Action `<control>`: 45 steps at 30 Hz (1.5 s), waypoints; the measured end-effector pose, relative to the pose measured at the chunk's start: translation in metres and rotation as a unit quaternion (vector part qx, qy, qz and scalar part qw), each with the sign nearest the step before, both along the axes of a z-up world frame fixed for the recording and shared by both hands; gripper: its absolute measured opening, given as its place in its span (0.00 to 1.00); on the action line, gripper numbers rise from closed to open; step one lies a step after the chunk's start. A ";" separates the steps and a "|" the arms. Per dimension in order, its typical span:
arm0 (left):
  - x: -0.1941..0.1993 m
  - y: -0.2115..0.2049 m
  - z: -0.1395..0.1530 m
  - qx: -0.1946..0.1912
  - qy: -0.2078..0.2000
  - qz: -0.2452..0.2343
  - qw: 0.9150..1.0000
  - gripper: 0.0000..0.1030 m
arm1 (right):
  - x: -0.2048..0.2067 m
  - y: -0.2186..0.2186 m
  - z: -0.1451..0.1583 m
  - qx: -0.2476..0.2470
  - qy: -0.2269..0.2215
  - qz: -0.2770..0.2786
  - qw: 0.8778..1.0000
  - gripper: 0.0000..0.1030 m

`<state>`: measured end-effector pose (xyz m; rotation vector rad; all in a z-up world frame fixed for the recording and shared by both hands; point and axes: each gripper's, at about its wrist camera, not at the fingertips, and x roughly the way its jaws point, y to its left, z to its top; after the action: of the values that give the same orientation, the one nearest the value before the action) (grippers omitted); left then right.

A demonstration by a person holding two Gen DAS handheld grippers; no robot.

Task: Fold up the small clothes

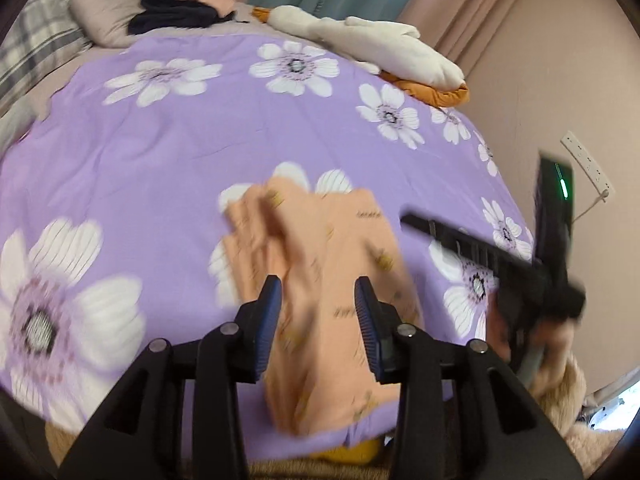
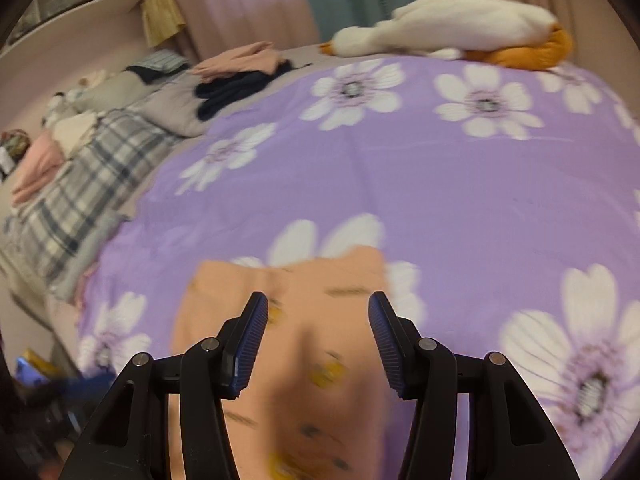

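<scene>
My left gripper (image 1: 318, 292) and right gripper (image 2: 318, 308) both hang released above the peach garment (image 1: 320, 264), which lies loosely folded on the flowered bedspread (image 1: 180, 152). Unpinned, its layers could spring open or shift crooked if I brush them.

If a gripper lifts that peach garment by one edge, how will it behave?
The peach garment is probably floppy: it lies wrinkled on the purple cover, so it should drape. It looks thin, likely light. Pushed, it may bunch rather than slide.
</scene>
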<state>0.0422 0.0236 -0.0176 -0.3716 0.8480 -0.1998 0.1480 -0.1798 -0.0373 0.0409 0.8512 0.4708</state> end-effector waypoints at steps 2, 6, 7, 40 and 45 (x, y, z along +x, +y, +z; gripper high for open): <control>0.020 -0.008 -0.009 -0.004 0.018 -0.006 1.000 0.36 | -0.006 -0.008 -0.005 -0.014 0.002 -0.005 1.000 0.52; 0.044 -0.018 -0.029 0.038 0.038 -0.001 0.999 0.35 | -0.022 -0.019 -0.017 -0.052 0.006 -0.024 0.998 0.52; 0.048 -0.017 -0.034 0.049 0.045 0.007 0.998 0.34 | -0.026 -0.022 -0.020 -0.056 0.010 -0.022 0.998 0.52; -0.011 0.007 -0.087 -0.074 0.093 0.034 0.992 0.81 | -0.042 -0.018 -0.056 0.041 0.091 0.033 0.994 0.63; -0.001 0.002 -0.087 -0.066 0.084 0.033 0.994 0.80 | -0.029 -0.020 -0.064 0.075 0.119 0.030 0.990 0.63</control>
<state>0.0409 0.0255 -0.1047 -0.5458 0.9894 -0.1646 0.1193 -0.1994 -0.1012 0.2143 1.0524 0.5938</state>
